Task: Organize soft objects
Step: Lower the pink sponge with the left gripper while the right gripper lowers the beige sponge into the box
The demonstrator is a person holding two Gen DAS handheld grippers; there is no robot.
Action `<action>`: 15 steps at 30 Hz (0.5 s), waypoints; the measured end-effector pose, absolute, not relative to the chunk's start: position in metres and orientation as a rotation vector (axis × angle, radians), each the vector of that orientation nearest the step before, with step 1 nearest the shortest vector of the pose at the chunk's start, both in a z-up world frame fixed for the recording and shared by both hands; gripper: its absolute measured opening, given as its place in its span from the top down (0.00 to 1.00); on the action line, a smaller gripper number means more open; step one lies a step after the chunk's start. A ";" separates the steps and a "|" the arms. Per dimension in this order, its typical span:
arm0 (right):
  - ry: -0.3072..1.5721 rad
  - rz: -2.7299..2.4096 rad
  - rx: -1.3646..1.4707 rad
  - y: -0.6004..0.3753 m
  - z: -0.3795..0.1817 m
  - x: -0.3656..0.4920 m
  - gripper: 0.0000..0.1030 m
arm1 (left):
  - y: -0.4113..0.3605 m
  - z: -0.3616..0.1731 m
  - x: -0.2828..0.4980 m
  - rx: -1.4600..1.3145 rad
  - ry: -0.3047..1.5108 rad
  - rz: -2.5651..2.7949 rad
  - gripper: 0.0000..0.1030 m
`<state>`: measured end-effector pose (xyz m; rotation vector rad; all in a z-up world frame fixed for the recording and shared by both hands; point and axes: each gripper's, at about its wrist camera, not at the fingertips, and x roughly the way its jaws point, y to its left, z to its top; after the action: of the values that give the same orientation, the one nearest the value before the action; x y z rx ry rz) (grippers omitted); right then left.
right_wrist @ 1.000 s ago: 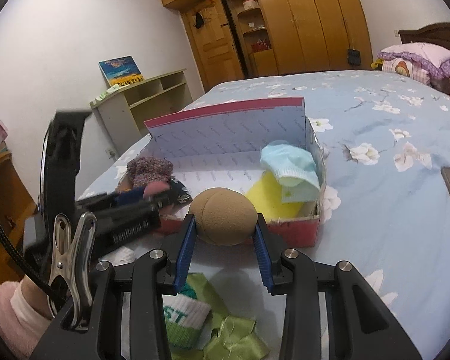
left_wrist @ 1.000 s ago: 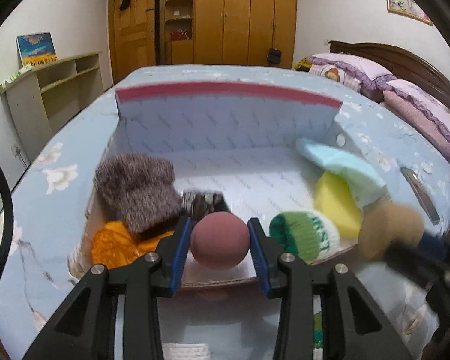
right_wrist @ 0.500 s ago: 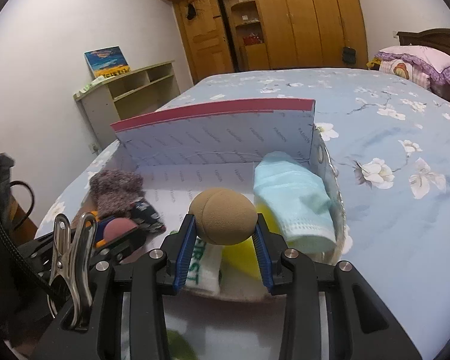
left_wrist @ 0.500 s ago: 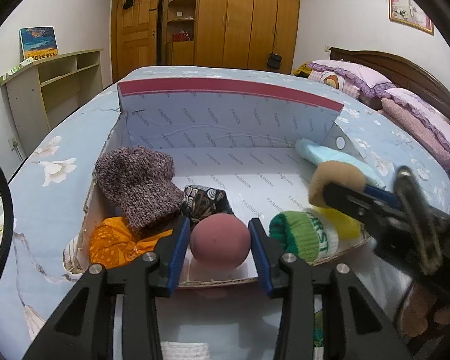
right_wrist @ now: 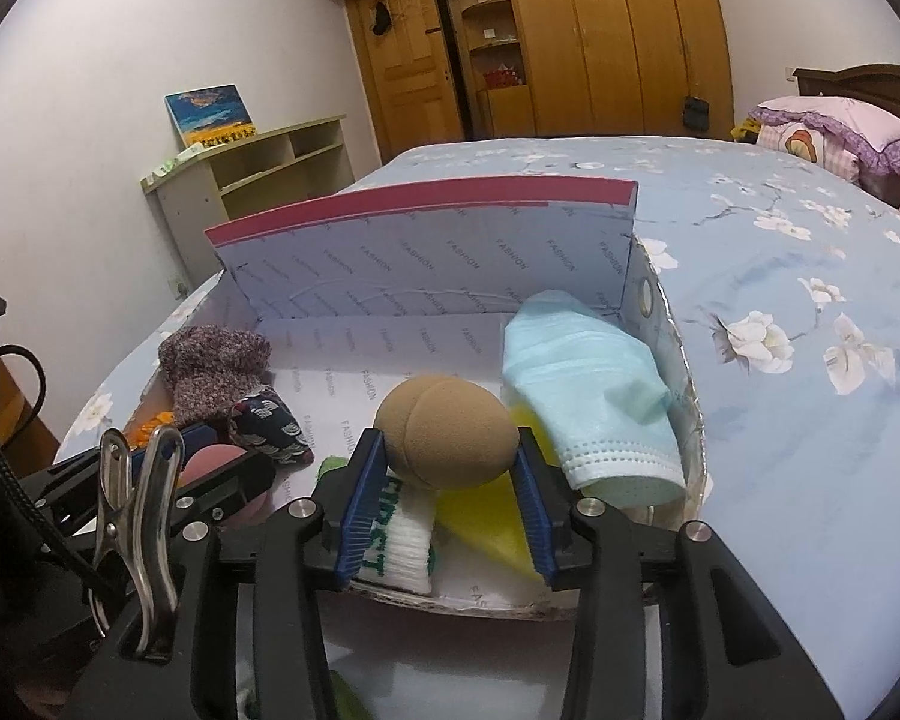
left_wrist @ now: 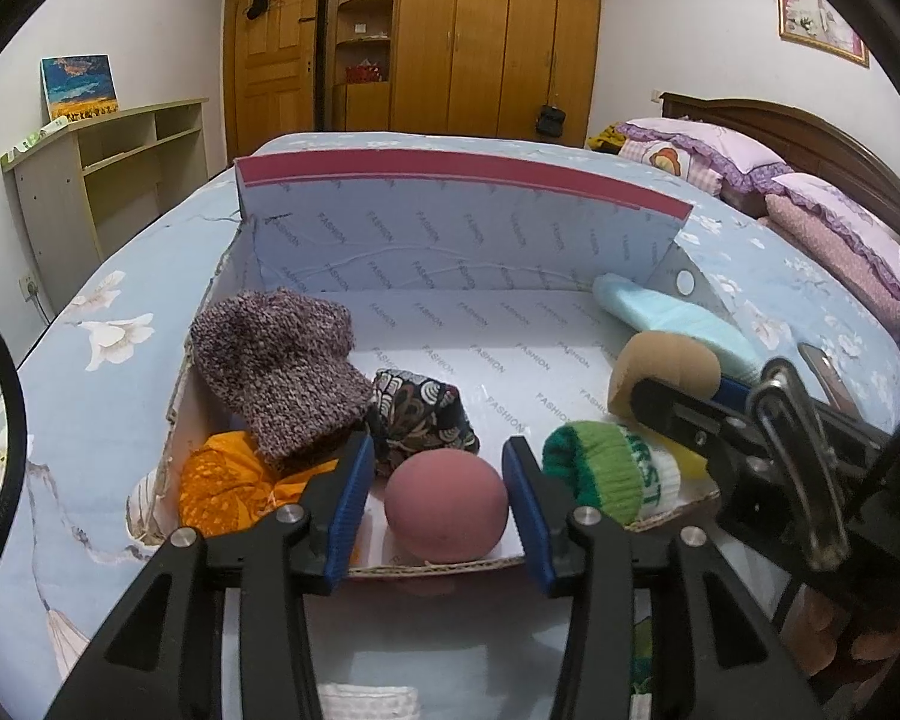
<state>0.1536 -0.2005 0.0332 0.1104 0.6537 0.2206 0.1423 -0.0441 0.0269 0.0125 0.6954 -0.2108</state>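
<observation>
The left gripper (left_wrist: 435, 495) has just been opening its jaws; the pink ball (left_wrist: 446, 506) sits free between them in the box (left_wrist: 462, 222). The right gripper (right_wrist: 448, 486), jaws also opening, barely grasps the tan ball (right_wrist: 444, 432). Release fully, then lift straight out. The box rests on a flowered bed (right_wrist: 780, 276) near wardrobes (left_wrist: 498, 36).

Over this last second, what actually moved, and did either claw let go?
The right claw carried the tan sponge over the box. Both claws have been opening: the left claw has freed the pink sponge. Socks and mask stayed put.
</observation>
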 end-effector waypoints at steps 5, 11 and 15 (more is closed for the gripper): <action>0.652 0.235 0.129 -0.200 0.034 0.150 0.52 | -0.044 0.027 0.142 0.012 0.696 -0.215 0.50; 0.650 0.221 0.159 -0.207 0.037 0.147 0.48 | -0.047 0.027 0.141 0.024 0.687 -0.206 0.42; 0.639 0.207 0.193 -0.217 0.042 0.143 0.48 | -0.048 0.028 0.140 0.022 0.687 -0.204 0.40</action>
<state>0.1434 -0.2171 0.0415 0.1931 0.6391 0.2074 0.1398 -0.0481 0.0280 0.0222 0.6873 -0.2036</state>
